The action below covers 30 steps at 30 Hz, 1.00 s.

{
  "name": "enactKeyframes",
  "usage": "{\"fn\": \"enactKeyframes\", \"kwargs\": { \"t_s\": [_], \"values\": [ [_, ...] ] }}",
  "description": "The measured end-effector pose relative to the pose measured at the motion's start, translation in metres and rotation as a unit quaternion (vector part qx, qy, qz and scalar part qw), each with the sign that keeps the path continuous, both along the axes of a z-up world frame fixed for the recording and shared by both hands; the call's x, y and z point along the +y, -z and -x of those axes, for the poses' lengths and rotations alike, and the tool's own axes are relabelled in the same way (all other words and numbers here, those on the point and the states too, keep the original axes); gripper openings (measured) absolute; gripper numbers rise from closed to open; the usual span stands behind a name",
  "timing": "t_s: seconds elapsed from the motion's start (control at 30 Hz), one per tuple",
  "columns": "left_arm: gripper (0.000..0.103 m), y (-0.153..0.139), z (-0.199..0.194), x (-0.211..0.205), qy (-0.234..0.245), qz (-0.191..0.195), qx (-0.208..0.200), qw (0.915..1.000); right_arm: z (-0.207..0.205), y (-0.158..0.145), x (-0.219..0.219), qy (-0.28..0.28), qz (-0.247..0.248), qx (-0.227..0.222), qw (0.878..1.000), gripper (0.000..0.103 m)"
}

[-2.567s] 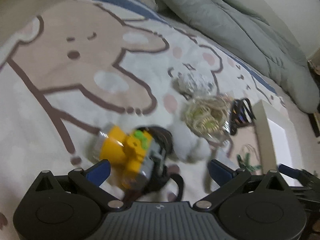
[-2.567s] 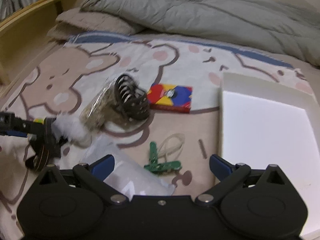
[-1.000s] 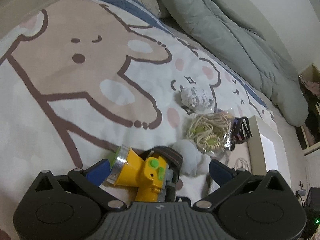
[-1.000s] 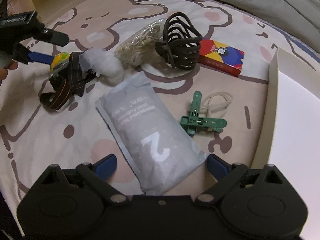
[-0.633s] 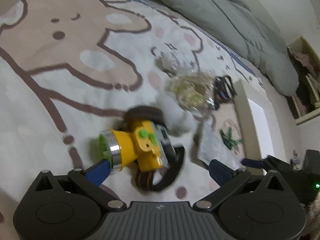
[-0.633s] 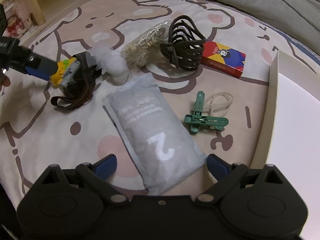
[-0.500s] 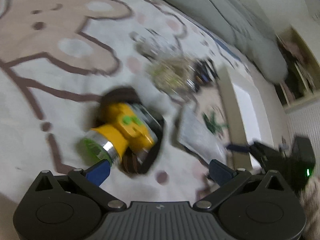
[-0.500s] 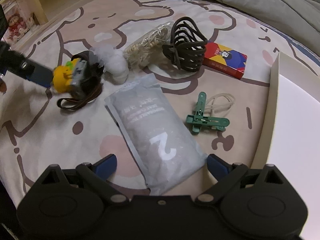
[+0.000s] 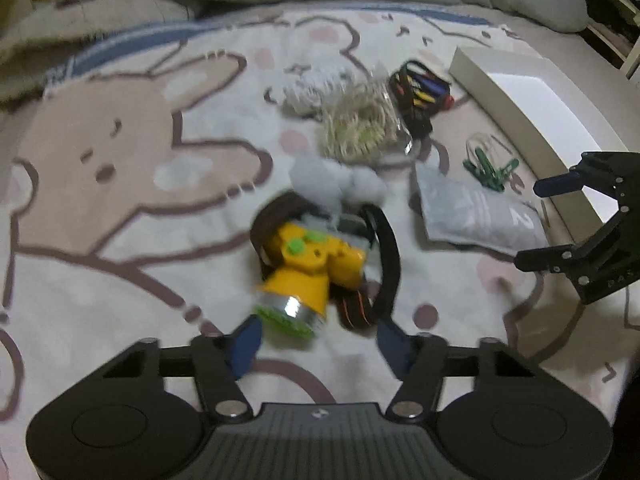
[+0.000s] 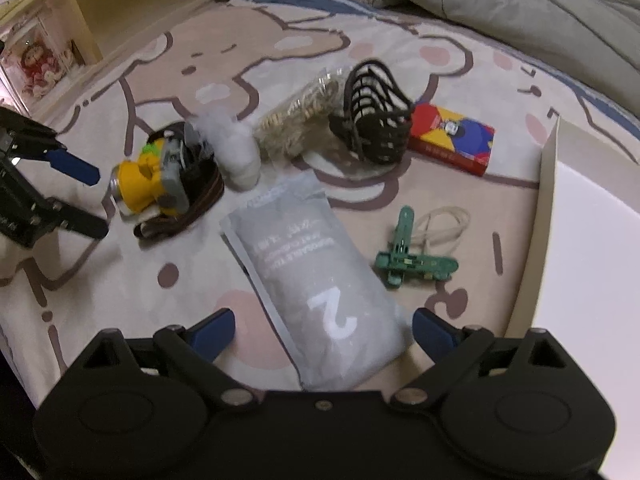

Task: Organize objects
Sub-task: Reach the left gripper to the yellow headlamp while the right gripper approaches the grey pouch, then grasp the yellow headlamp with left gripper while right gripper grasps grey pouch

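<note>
Left wrist view: headlamp (image 9: 310, 270) lies on the bed just ahead of the narrowing, still-unclamped left tongs (image 9: 318, 342), lens toward them; right tongs (image 10: 322, 330) gape, farther off.

Place: a bedroom in a home.
Bed: a cream bedsheet printed with brown cartoon bears (image 10: 224, 60) covers the mattress where everything lies.
Bedding: a bulky grey-green quilted duvet (image 10: 520, 4) is bunched along the far edge, beside a beige fleecy pillow (image 9: 92, 28).
Furniture: a pale wooden bed frame (image 10: 92, 12) edges the sheet.
Beyond: what may be shelves (image 9: 616, 12), too dark to tell.
</note>
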<state>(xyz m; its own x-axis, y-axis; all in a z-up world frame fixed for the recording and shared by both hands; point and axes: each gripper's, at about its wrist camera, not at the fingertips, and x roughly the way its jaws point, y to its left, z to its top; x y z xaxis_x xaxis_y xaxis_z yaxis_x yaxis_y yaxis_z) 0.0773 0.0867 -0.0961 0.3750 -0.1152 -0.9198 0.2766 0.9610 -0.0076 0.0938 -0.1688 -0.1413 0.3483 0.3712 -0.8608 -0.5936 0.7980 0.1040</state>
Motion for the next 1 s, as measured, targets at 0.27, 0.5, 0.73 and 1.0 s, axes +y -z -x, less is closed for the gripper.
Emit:
{"fn": "enactKeyframes", "kwargs": {
  "t_s": [0.27,0.5,0.73,1.0],
  "values": [
    [0.041,0.007,-0.015,-0.020,0.036,-0.075,-0.020,0.9963,-0.006,-0.010,0.008,-0.002,-0.007,-0.013,1.000,0.078],
    [0.037,0.014,-0.027,-0.032,0.060,-0.101,-0.018,0.9929,-0.008,-0.004,0.018,-0.024,0.015,-0.017,0.999,0.077],
    [0.037,0.020,-0.039,-0.038,0.063,-0.091,-0.003,0.9938,-0.021,0.017,0.015,-0.016,0.052,0.008,0.999,0.088],
    [0.039,0.019,-0.040,-0.031,0.060,-0.079,0.028,0.9947,-0.011,0.016,0.023,-0.061,0.042,0.044,0.996,0.079]
  ]
}}
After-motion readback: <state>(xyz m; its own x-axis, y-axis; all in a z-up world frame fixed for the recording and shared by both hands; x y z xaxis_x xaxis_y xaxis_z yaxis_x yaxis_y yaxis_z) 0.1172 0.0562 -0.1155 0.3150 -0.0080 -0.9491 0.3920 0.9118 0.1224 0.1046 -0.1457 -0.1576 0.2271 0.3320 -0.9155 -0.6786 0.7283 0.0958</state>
